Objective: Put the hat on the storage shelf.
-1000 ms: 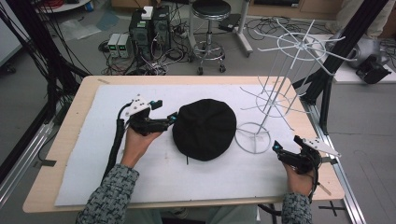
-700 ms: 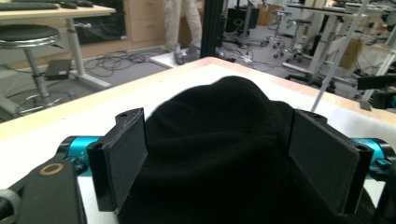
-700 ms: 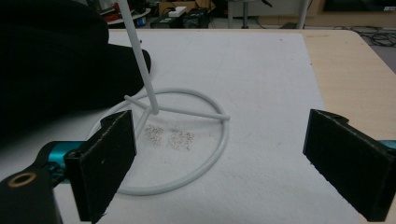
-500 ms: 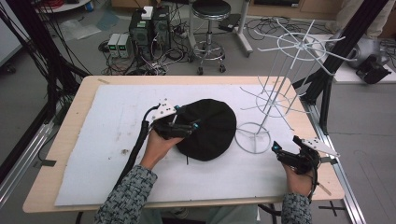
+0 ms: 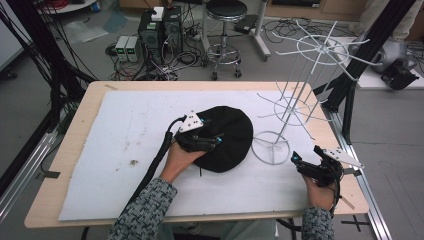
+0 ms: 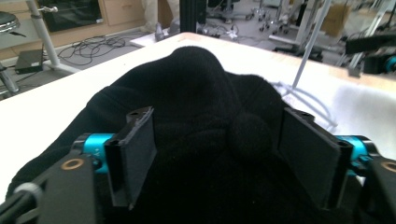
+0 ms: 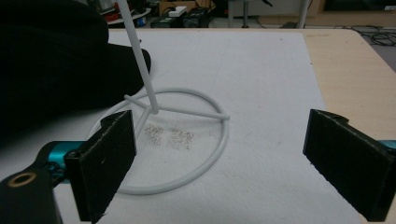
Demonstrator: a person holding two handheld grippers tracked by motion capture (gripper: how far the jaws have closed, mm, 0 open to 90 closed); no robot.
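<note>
Moving in from the left over the last second, the left gripper now sits right on the black knit hat — jaws spread wide, one to either side of a raised fold of the wool, not pinched on it in the left gripper view. That hat lies flat near the middle of the white mat, its right edge just beside the ring base of the white wire stand. Right gripper hasn't budged — it rests near the table's front right corner, jaws apart on nothing, pointing at the stand's base ring.
</note>
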